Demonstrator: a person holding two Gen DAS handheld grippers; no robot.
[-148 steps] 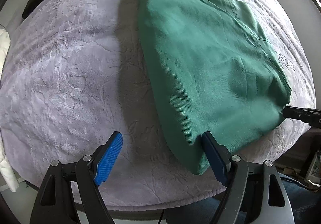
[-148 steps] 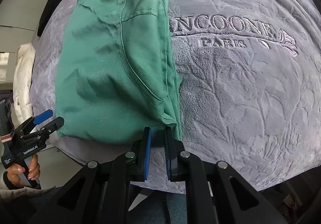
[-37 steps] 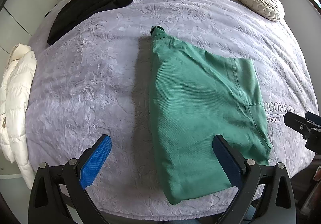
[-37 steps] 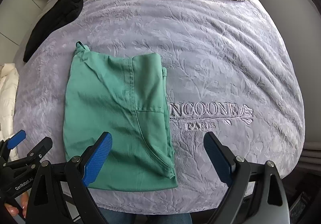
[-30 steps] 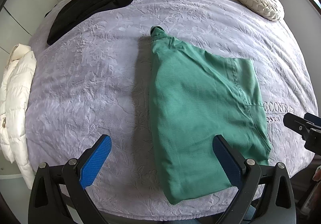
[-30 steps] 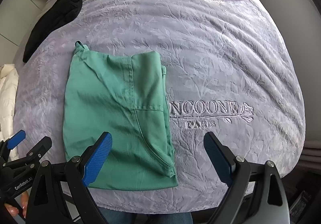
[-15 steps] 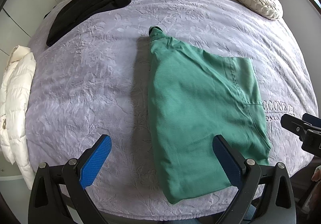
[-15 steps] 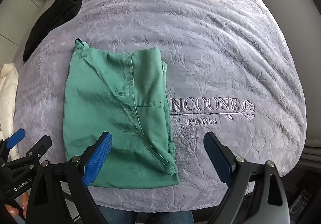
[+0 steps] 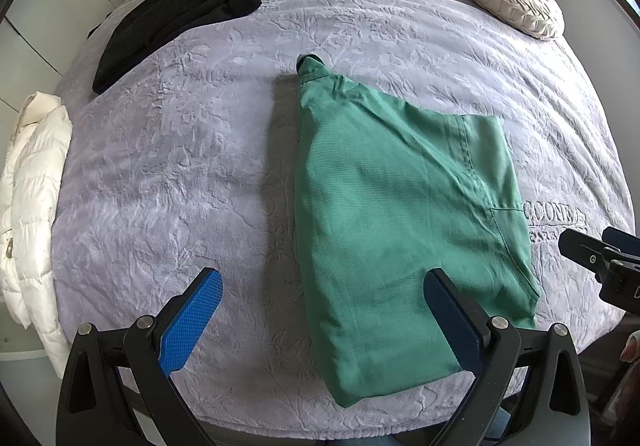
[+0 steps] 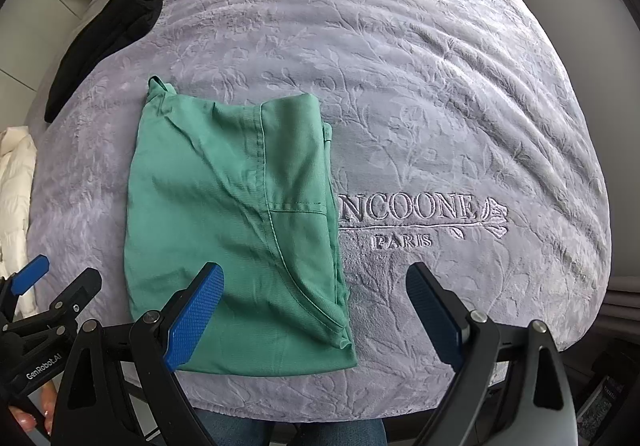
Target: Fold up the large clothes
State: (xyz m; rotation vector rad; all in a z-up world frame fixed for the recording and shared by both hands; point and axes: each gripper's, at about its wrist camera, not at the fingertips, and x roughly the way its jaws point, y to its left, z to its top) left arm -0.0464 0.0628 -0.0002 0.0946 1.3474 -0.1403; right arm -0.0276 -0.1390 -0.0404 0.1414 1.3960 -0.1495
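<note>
A folded green garment [image 10: 236,230] lies near the front edge of a lilac embossed bedspread [image 10: 440,94], at about seven o'clock in the right wrist view and five o'clock in the left, its right edge touching the stitched lettering [image 10: 408,210]. Both tools hover clear of it, the left gripper [image 9: 320,320] and the right gripper [image 10: 312,316] each with jaws spread wide and holding nothing. A black garment [image 9: 180,10] sits at eleven o'clock, a white puffer jacket [image 9: 28,202] at nine, a cream cushion [image 9: 508,2] at one. The likely trouble ahead: the bundle rests close to the mattress edge, and its loose upper corner [image 9: 310,64] and layered right hem could spring open or slide off if only the top layer is pinched for another fold. Nearly five seconds earlier the right gripper was clamped on the near hem and both cameras sat low over the cloth; since then it has let go, both have drawn back and up, and the garment lies flatter.
</note>
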